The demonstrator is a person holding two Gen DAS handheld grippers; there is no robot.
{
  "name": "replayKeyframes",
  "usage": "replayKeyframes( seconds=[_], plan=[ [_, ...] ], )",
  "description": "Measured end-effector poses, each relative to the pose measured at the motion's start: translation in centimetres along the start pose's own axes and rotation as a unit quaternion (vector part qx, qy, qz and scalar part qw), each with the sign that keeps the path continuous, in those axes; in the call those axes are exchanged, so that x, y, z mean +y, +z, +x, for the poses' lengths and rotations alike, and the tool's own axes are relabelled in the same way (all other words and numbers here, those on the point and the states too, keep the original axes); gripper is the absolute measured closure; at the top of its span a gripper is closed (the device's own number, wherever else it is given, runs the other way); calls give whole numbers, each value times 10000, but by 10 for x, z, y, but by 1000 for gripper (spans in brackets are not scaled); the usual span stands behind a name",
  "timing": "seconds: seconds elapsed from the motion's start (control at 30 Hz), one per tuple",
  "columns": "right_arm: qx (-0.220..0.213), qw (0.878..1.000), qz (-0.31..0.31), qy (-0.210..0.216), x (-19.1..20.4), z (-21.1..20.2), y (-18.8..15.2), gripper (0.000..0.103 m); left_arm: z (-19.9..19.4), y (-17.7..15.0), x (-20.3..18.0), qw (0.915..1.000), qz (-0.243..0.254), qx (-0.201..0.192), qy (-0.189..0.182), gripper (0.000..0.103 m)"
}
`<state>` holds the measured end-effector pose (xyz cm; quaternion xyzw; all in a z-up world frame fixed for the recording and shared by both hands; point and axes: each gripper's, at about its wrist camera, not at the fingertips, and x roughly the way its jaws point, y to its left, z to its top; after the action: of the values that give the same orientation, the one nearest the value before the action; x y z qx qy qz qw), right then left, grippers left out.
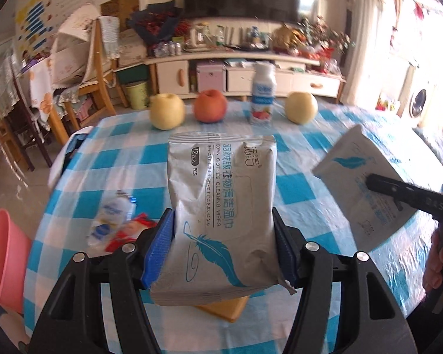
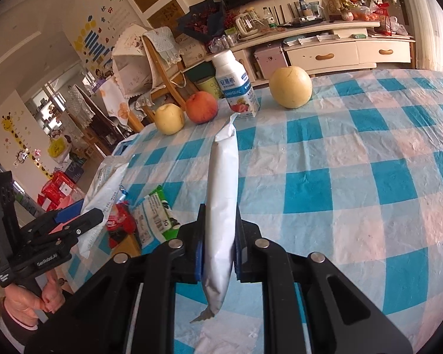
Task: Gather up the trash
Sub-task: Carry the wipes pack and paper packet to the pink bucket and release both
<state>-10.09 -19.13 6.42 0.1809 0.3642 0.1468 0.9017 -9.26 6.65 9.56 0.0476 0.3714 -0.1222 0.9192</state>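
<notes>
Left claw [image 1: 223, 247] is clamped on a wipes pack [image 1: 221, 206], long axis pointing away, lifted over the bench [image 1: 310, 159]. Right claw [image 2: 218, 253] is clamped on a second pack [image 2: 221, 206], edge-on. Pink bin [image 1: 3, 253] lies left of the left claw, nearer that hand; its inside is cut off. Loose wrappers [image 1: 115, 224] stay on the bench.
</notes>
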Motion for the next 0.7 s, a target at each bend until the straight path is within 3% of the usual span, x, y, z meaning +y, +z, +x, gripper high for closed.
replayKeyframes(
  seconds=[0.37,0.6,0.7],
  plan=[
    [-148,9987,-453,192,75,4,3,87,-16,10,96,9930,-962,-436,530,40],
    [89,9925,-944,776,161,39,11,87,-30,10,169,9757,-1780,-665,1088,40],
    [287,9857,-1173,1178,212,64,15,87,-41,9,206,9622,-2149,-806,1467,40]
  ],
)
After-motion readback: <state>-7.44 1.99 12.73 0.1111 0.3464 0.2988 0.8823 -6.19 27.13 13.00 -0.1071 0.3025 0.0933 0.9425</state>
